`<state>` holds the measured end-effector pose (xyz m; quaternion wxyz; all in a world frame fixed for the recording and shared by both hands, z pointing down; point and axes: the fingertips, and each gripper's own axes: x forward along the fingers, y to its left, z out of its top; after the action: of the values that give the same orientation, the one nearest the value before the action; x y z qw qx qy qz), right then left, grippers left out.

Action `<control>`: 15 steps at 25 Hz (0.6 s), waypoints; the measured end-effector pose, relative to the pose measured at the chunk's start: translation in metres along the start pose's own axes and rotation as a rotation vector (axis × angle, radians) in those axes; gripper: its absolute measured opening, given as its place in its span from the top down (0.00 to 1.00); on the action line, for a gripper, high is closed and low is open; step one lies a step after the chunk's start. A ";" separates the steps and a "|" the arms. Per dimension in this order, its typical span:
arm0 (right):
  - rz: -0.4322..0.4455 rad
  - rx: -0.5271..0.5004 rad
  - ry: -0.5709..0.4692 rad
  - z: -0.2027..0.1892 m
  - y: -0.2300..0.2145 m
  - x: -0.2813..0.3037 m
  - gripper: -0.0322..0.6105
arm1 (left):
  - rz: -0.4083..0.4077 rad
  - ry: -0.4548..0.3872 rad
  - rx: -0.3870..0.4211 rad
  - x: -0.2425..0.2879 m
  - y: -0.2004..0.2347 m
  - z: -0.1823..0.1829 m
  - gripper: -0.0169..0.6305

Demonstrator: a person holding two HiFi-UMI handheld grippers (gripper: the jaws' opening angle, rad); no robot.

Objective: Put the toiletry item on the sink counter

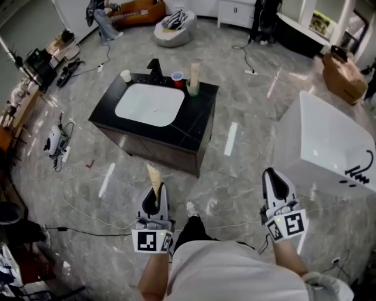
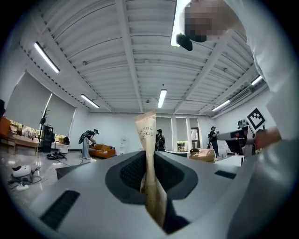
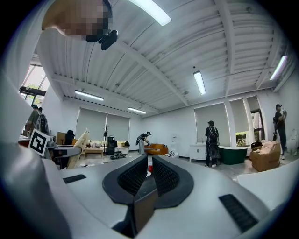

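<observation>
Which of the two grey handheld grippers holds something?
The left gripper, shut on a tall beige paper toothbrush packet; the right gripper is shut on nothing.

A: What's the room like on your feed?
B: I see a glossy grey marble floor (image 1: 247, 188), a black cable (image 1: 94, 233) trailing across it, an orange sofa (image 1: 141, 9) at the far end, and a white bathtub (image 1: 329, 147) at right.
A: Light?
B: Strip lights (image 2: 162, 98) on a ribbed white ceiling (image 2: 107, 56); pale blinds (image 3: 98, 128) drawn down.
</observation>
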<state>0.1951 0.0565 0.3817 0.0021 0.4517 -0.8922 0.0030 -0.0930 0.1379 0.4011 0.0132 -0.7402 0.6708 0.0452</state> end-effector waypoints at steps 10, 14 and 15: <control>-0.016 -0.060 0.014 -0.001 0.001 0.084 0.86 | -0.005 0.038 -0.002 0.053 0.059 -0.018 0.90; -0.017 -0.057 0.028 -0.002 0.006 0.096 0.86 | -0.011 0.044 -0.020 0.065 0.068 -0.025 0.90; -0.016 -0.057 0.031 -0.003 0.007 0.098 0.86 | -0.014 0.042 -0.023 0.068 0.069 -0.027 0.90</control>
<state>0.1319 -0.0182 0.3849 0.0288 0.4586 -0.8881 -0.0153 -0.1541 0.0615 0.4246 -0.0091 -0.7458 0.6651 0.0370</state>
